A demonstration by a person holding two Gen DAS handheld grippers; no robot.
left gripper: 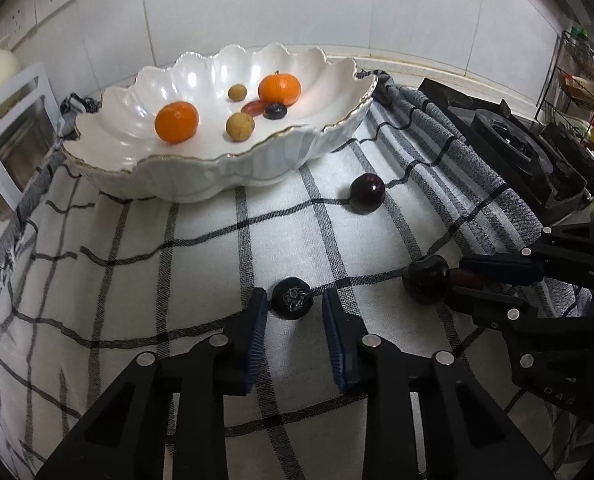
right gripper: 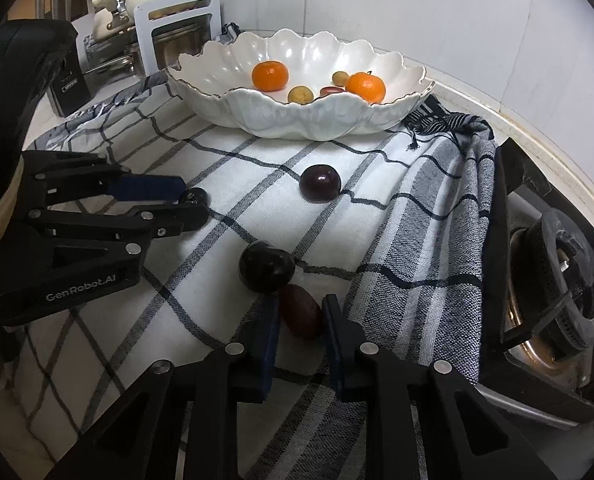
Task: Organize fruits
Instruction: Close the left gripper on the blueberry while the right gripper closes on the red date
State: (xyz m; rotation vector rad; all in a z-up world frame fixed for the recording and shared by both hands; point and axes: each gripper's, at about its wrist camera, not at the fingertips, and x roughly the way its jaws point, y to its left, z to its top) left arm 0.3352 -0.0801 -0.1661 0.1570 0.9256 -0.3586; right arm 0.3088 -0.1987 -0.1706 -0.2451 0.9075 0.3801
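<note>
A white scalloped bowl [left gripper: 257,164] [right gripper: 297,120] stands at the back of a checked cloth. It holds two oranges [left gripper: 176,121], two small tan fruits [left gripper: 239,126], a red date and a dark berry [left gripper: 275,110]. My left gripper [left gripper: 295,304] is open, its jaws either side of a small dark blueberry [left gripper: 292,298] on the cloth. My right gripper [right gripper: 300,312] is open around a reddish-brown date [right gripper: 302,312]. A dark plum [right gripper: 267,267] [left gripper: 426,279] lies just beyond that date. Another dark plum [left gripper: 367,193] [right gripper: 320,183] lies nearer the bowl.
The checked cloth [left gripper: 137,272] covers the counter. A black gas stove [right gripper: 557,276] [left gripper: 517,140] is at the right. A white-framed rack [left gripper: 13,128] and pots stand at the left. A wire spice rack [left gripper: 577,72] is at the far right.
</note>
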